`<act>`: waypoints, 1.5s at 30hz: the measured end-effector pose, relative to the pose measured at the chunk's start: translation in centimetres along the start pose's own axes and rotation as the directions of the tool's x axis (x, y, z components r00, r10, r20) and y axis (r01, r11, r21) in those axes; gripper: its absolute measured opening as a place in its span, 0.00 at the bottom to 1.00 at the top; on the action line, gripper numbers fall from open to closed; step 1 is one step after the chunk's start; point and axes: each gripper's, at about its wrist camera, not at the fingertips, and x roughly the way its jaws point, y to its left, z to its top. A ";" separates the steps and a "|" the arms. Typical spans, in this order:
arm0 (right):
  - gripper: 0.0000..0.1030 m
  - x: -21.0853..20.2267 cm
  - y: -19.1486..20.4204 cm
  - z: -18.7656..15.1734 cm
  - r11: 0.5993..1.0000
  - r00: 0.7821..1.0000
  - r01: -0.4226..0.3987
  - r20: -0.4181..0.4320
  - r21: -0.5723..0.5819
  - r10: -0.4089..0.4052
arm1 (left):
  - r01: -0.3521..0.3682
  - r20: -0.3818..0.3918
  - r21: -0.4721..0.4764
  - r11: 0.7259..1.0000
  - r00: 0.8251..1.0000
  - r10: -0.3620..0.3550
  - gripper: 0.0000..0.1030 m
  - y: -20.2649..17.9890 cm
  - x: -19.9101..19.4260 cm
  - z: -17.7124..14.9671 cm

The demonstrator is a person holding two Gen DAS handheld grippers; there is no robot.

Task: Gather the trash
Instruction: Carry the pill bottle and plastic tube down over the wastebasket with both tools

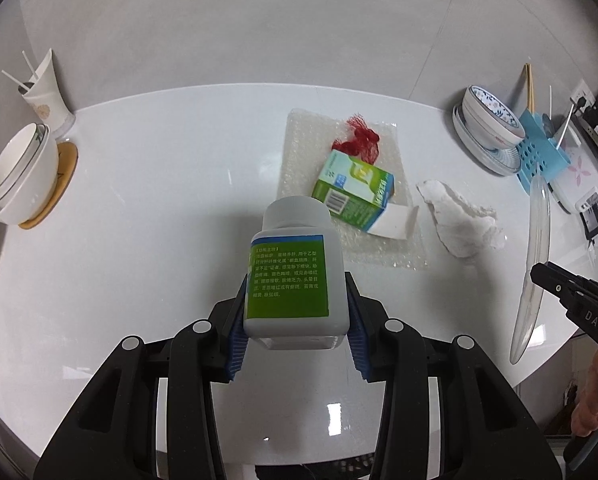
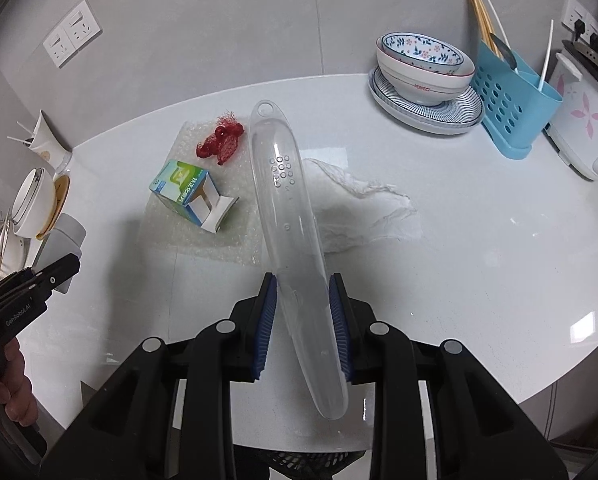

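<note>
Ahead of my fingers I see a glossy white round-edged tabletop [image 1: 147, 184] running to a pale grey tiled wall [image 1: 259, 32]. White wall sockets [image 2: 71, 33] sit high beyond the fingertips, towards the left. Overhead light glints off the tabletop just beneath the fingers. Another white socket with a black plug [image 2: 577, 14] sits far right.

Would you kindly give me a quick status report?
Left gripper shut on bottle. Right gripper shut on clear case. Box, red net, tissue still on table. Nothing in the way.
</note>
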 end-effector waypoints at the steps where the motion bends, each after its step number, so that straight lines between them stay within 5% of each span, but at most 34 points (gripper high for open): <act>1: 0.25 -0.2 0.0 -0.3 1.000 1.000 0.003 0.003 -0.001 -0.003 | 0.001 0.000 -0.002 1.000 1.000 -0.001 0.39 -0.2 -0.2 -0.3; 29: 0.25 -5.8 -3.3 -9.4 1.000 1.000 0.009 0.018 -0.026 -0.008 | 0.039 -0.004 0.007 0.999 0.999 -0.039 0.39 -6.9 -4.5 -11.0; 45: 0.25 -7.0 -3.5 -17.3 0.994 0.997 -0.070 -0.035 -0.078 0.068 | 0.037 -0.027 0.002 0.999 0.999 -0.037 0.39 -9.0 -6.2 -17.9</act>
